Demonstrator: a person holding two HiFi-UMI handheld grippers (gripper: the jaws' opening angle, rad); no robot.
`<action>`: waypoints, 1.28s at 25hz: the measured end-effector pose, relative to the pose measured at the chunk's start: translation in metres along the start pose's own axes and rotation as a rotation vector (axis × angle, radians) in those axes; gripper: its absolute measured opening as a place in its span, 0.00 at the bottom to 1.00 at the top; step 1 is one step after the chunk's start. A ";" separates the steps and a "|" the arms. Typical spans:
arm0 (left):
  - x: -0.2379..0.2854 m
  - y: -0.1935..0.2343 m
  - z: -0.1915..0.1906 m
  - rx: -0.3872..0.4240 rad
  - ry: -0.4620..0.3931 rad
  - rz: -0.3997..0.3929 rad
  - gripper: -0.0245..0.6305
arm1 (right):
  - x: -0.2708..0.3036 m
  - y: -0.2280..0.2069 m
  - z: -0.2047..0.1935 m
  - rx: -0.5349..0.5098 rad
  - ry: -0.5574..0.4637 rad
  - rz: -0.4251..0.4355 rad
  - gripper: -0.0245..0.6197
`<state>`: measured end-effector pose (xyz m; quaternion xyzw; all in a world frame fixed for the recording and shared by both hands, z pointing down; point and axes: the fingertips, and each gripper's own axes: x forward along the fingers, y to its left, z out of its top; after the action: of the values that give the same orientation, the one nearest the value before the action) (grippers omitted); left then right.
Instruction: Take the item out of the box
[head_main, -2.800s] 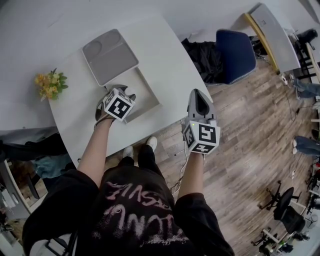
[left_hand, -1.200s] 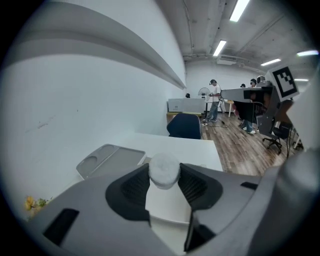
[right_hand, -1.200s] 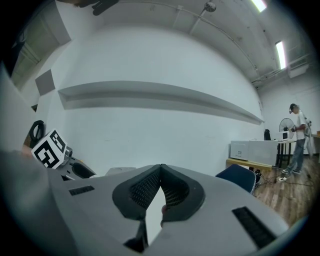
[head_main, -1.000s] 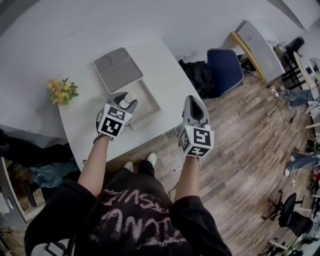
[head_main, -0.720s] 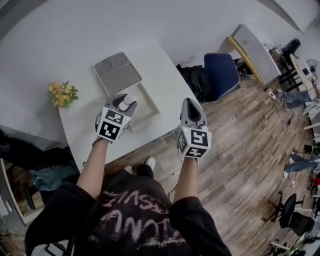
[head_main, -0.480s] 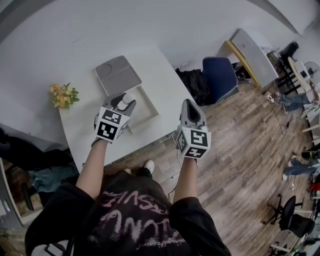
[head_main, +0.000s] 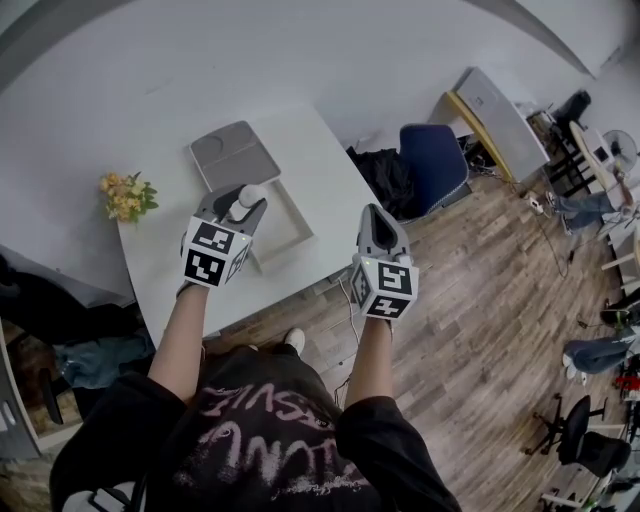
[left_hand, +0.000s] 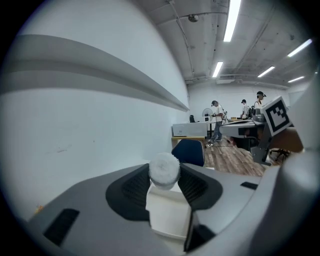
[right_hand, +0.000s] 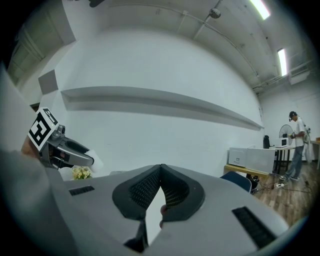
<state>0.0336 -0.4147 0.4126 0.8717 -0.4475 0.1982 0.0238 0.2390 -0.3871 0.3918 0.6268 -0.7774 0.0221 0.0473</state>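
Note:
My left gripper (head_main: 243, 203) is shut on a small white fuzzy round item (head_main: 250, 194), held in the air above the open box (head_main: 290, 232) on the white table (head_main: 330, 170). In the left gripper view the item (left_hand: 164, 170) sits pinched between the two dark pads at the tips. The box's grey lid (head_main: 235, 155) lies folded back behind the shallow tray. My right gripper (head_main: 379, 216) hangs shut and empty off the table's near right edge; its fingertips (right_hand: 160, 169) meet with nothing between them.
A bunch of yellow flowers (head_main: 124, 194) stands at the table's left end. A blue chair (head_main: 432, 163) with dark cloth beside it is past the table's right end. Wooden floor lies below. Several people stand far off in the room (left_hand: 218, 120).
My left gripper has risen with the white item, from down in the box tray to above it. The right gripper has stayed put.

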 end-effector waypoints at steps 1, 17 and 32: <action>-0.002 0.000 0.003 -0.001 -0.005 0.001 0.30 | -0.001 0.000 0.001 0.001 -0.003 -0.002 0.05; -0.019 0.014 0.023 0.011 -0.055 0.042 0.30 | 0.003 0.011 0.007 -0.021 -0.005 0.012 0.05; -0.020 0.024 0.037 0.011 -0.093 0.046 0.30 | 0.013 0.012 0.012 -0.022 -0.011 0.016 0.05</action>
<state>0.0164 -0.4212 0.3676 0.8696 -0.4669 0.1605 -0.0061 0.2237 -0.3979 0.3815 0.6202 -0.7828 0.0106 0.0499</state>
